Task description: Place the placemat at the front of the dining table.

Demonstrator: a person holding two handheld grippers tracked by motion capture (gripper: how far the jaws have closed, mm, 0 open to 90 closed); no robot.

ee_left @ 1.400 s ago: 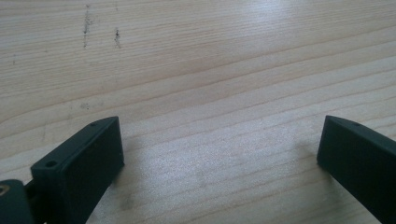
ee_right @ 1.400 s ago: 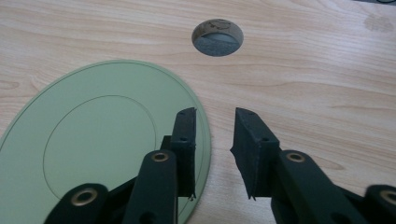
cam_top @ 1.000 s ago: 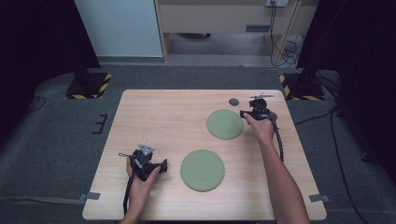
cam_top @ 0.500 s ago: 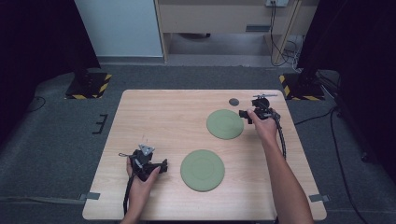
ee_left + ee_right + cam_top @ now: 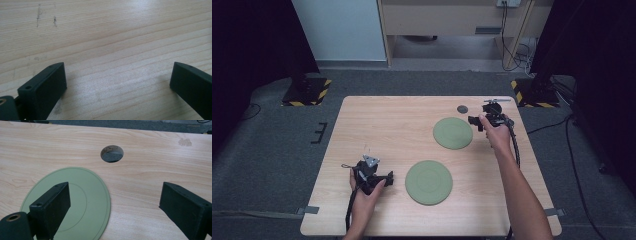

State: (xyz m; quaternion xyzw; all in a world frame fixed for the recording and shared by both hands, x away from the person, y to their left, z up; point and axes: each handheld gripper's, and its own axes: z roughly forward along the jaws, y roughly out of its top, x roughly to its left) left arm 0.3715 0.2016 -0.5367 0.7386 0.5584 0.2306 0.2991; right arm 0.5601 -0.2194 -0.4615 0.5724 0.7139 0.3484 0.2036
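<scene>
Nearby, round table hole (image 5: 112,153), second green plate (image 5: 428,182), wooden table (image 5: 392,130)

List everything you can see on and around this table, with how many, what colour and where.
Table: one, light wood, centre of the high view.
Plates: two, flat, green; far plate toward the far right, near plate toward the near middle.
Hole: one, round, dark, in the tabletop beyond the far plate.
Floor: grey carpet around the table.
Stand bases: two, black with yellow stripes, at the far corners, left base, right base.
Left gripper: black, jaws open, low over bare wood left of the near plate.
Right gripper: black, jaws just opened, nothing between them, at the far plate's right edge.
</scene>
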